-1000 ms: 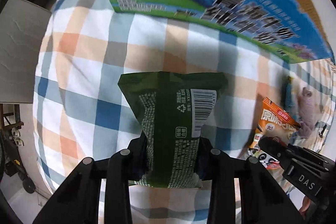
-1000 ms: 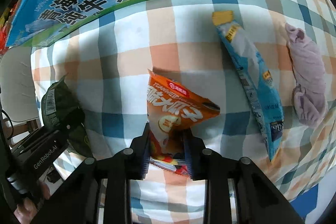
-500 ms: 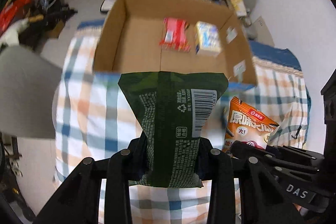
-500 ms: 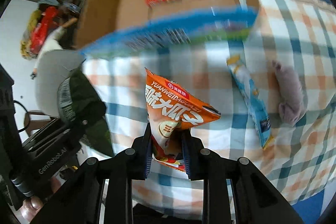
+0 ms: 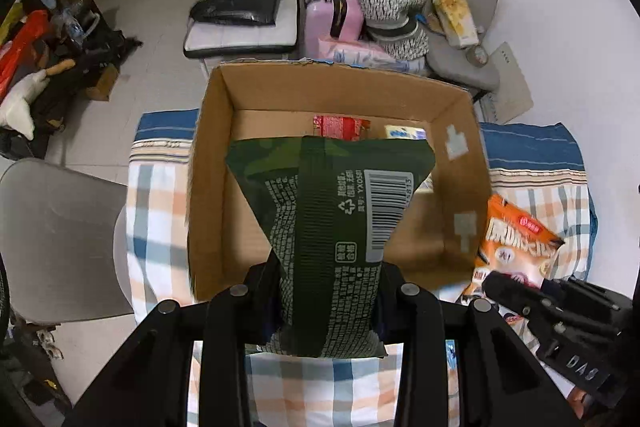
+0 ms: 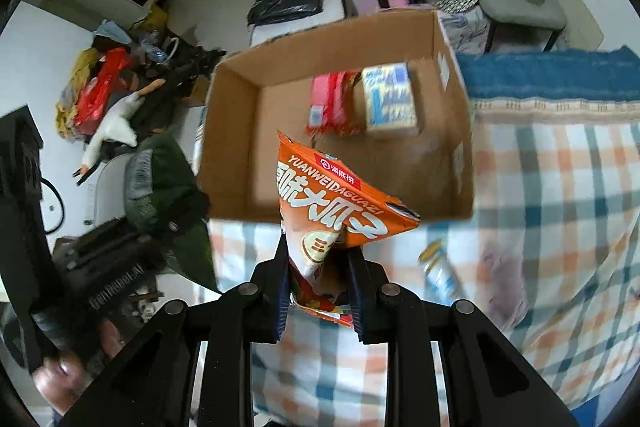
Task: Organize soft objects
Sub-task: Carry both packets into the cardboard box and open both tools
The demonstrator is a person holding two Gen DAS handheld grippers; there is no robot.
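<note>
— Cardboard box point(image 5: 208, 187) open on the checked cloth point(image 5: 156, 195), already holding a red packet point(image 6: 328, 103) and a pale carton point(image 6: 390, 101) side by side toward the far wall. Counted as done, those two.

— And in hand? Dark green bag point(image 5: 332, 227) pinched near its bottom seam by the left gripper point(image 5: 328, 303), hanging over the box's near edge, not yet inside. Orange snack bag point(image 6: 332, 211) clamped tight in the right gripper point(image 6: 320, 291), lifted above the cloth at the near wall, likewise not in.

— So two packed, two airborne, neither let go.

— Left on the cloth: a blue-and-white sachet point(image 6: 438, 273) and a lilac soft thing point(image 6: 502, 273), both blurred; possibly a folded cloth or small toy, hard to say.

— Roughly halfway, then. Still to do: carry both bags over the rim, drop, return for the last two.
</note>
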